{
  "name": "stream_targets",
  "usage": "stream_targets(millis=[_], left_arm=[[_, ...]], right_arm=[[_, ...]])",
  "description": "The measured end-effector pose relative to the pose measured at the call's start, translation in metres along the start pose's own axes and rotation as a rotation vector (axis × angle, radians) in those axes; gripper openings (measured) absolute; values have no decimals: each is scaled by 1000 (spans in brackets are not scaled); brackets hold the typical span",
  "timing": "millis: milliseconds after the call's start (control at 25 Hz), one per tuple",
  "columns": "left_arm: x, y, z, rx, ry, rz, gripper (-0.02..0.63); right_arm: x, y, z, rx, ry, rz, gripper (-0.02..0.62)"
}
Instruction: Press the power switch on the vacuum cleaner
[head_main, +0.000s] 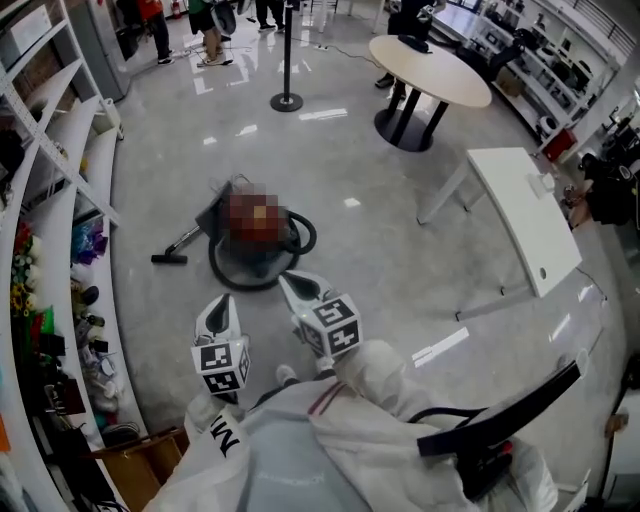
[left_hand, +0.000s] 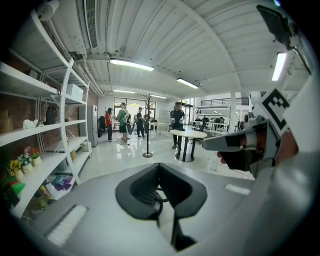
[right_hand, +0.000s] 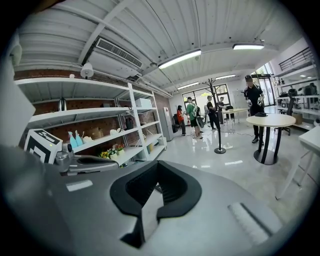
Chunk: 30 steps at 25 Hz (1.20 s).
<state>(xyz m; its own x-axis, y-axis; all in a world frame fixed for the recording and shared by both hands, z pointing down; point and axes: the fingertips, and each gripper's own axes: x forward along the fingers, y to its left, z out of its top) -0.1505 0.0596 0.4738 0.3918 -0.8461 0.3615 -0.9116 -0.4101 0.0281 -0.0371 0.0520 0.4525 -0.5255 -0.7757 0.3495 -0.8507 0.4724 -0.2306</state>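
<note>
The vacuum cleaner (head_main: 262, 262), a dark grey canister, lies on the floor in the head view. A blurred patch covers part of it, so no switch shows. Its black hose (head_main: 303, 236) loops around it, and the floor nozzle (head_main: 168, 259) lies to its left. My left gripper (head_main: 222, 300) and right gripper (head_main: 286, 281) are held side by side just short of the canister, both shut and holding nothing. Both gripper views look level across the room and do not show the vacuum. The left gripper (left_hand: 159, 166) sees the right gripper (left_hand: 207, 145) beside it. The right gripper (right_hand: 156, 165) sees the left one (right_hand: 100, 161).
White shelves (head_main: 62, 250) with flowers and small goods run along the left. A white rectangular table (head_main: 525, 215) stands to the right and a round table (head_main: 430, 68) further back. A stanchion post (head_main: 286, 98) and several people (head_main: 208, 30) are at the far end.
</note>
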Motion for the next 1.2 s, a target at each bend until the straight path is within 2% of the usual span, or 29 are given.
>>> stream_targets(millis=[600, 1200], left_arm=[[15, -23, 22, 12, -35, 18, 0], [31, -34, 24, 21, -17, 28, 0]], right_arm=[[-12, -27, 17, -55, -21, 8, -2], [-10, -44, 19, -35, -23, 31, -2]])
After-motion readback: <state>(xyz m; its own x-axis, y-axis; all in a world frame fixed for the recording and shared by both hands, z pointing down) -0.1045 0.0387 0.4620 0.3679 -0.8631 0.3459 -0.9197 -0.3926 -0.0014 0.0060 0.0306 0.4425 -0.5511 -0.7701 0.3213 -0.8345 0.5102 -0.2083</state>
